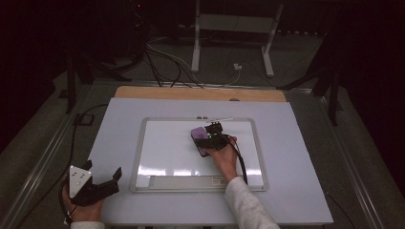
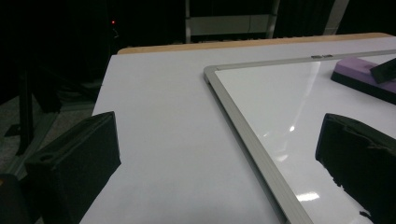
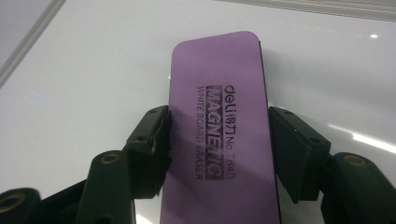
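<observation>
A purple whiteboard eraser (image 1: 198, 134) lies flat on the white whiteboard (image 1: 138, 157) in the middle of the table. My right gripper (image 1: 212, 137) is shut on it. In the right gripper view both black pads press on the long sides of the eraser (image 3: 219, 116), whose printed top faces up, with my right gripper (image 3: 217, 149) low over the board (image 3: 93, 70). My left gripper (image 1: 103, 168) rests at the table's front left corner, open and holding nothing. In its own view the left gripper (image 2: 217, 163) looks across the board's frame (image 2: 243, 126) toward the eraser (image 2: 355, 70).
The whiteboard has a grey frame and a tray (image 1: 181, 181) along its near edge. It lies on a pale tabletop (image 1: 296, 143) with a wooden strip (image 1: 191, 93) at the far edge. Cables (image 1: 162, 62) and a metal stand (image 1: 234, 24) sit on the dark floor beyond.
</observation>
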{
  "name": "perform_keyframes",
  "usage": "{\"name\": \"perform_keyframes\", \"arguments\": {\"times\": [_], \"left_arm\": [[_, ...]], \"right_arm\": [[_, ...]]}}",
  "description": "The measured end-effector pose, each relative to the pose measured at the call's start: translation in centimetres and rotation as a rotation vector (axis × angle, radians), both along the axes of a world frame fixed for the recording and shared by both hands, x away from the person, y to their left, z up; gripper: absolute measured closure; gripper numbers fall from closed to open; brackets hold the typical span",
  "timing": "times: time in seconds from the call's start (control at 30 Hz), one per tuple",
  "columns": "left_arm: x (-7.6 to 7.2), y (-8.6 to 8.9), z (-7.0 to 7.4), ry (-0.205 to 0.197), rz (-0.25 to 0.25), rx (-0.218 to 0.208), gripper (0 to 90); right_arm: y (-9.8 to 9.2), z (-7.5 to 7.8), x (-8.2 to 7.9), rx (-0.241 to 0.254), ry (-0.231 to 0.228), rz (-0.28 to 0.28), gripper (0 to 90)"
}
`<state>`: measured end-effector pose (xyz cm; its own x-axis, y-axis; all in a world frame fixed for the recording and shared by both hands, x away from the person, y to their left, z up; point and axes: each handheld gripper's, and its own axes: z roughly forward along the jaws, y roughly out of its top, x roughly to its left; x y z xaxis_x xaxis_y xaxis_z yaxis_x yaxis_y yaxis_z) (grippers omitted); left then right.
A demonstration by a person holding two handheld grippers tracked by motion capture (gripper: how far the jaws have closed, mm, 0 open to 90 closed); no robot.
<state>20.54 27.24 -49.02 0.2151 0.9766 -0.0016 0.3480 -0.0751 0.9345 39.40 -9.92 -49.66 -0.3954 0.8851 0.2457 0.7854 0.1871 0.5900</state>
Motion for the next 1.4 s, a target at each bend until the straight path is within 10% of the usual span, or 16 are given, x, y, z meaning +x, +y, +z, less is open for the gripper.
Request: {"name": "perform_keyframes", "arguments": {"times": [0.73,1.03,1.4], "left_arm": [[0.0,-0.1,0.0,-0.001,0.003,0.002,0.6],[0.0,-0.1,0.0,0.000,0.000,0.002,0.6],[0.0,-0.1,0.0,0.001,0.000,0.002,0.6]], "right_arm": [[-4.6,0.4,-1.0,-0.027,0.027,-0.010,40.7],[-3.6,2.0,-2.5,-0.083,-0.160,0.041,30.7],[-2.7,1.2,-2.9,-0.204,-0.180,0.077,31.4]]}}
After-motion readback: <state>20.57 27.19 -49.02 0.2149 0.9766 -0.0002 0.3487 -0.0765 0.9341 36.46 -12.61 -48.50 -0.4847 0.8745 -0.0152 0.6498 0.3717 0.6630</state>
